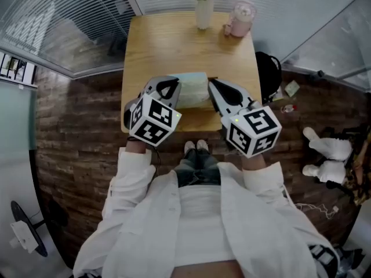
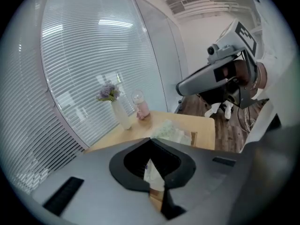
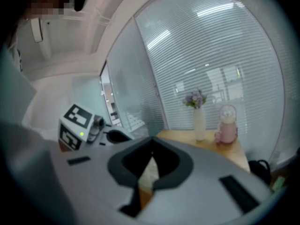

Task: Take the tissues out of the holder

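Note:
A pale green-white tissue pack (image 1: pixel 193 90) lies in its holder near the front edge of the wooden table (image 1: pixel 174 45). In the head view my left gripper (image 1: pixel 174 85) is at the pack's left end and my right gripper (image 1: pixel 212 84) at its right end, both just above the table. Each gripper's jaws meet at the tips with nothing between them. In the left gripper view the tissues (image 2: pixel 172 131) lie beyond my left gripper (image 2: pixel 150 140), and the right gripper's body (image 2: pixel 211 76) hangs above. The right gripper (image 3: pixel 152 140) sees the pack only through its jaw opening.
A white vase of purple flowers (image 1: pixel 203 9) and a pink lidded jar (image 1: pixel 241 18) stand at the table's far edge. A black bag (image 1: pixel 268 74) sits right of the table; a white plush toy (image 1: pixel 326 153) lies on the floor. Blinds on glass walls close the far side.

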Demonstrator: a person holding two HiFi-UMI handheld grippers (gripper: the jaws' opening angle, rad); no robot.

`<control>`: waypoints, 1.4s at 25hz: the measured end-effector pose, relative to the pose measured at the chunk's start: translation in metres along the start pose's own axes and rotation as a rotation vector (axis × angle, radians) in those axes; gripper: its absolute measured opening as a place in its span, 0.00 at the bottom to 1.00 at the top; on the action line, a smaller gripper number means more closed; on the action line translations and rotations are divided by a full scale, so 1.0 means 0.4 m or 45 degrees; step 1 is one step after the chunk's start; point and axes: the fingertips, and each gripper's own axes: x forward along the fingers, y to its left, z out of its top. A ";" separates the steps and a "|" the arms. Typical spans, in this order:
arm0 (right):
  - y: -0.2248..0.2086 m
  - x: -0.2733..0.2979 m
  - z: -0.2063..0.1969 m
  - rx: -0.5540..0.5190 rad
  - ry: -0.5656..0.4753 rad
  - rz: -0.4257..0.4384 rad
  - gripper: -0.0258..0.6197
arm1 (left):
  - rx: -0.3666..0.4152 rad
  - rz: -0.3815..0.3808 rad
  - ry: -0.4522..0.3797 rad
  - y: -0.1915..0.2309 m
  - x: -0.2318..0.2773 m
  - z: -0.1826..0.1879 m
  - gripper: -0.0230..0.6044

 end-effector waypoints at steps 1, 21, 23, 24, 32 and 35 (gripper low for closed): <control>0.004 -0.002 0.008 -0.008 -0.005 0.010 0.06 | -0.014 0.004 -0.027 0.005 -0.010 0.014 0.05; 0.121 -0.075 0.319 -0.332 -0.299 0.097 0.06 | -0.297 0.182 -0.682 0.161 -0.258 0.291 0.05; 0.126 -0.072 0.330 -0.364 -0.314 0.087 0.06 | -0.331 0.173 -0.722 0.164 -0.275 0.305 0.05; 0.130 -0.071 0.337 -0.377 -0.326 0.083 0.06 | -0.346 0.173 -0.739 0.167 -0.283 0.308 0.05; 0.145 -0.058 0.362 -0.384 -0.383 0.086 0.06 | -0.455 0.174 -0.873 0.178 -0.334 0.294 0.05; 0.146 -0.056 0.356 -0.380 -0.386 0.089 0.06 | -0.527 0.168 -0.918 0.177 -0.346 0.285 0.05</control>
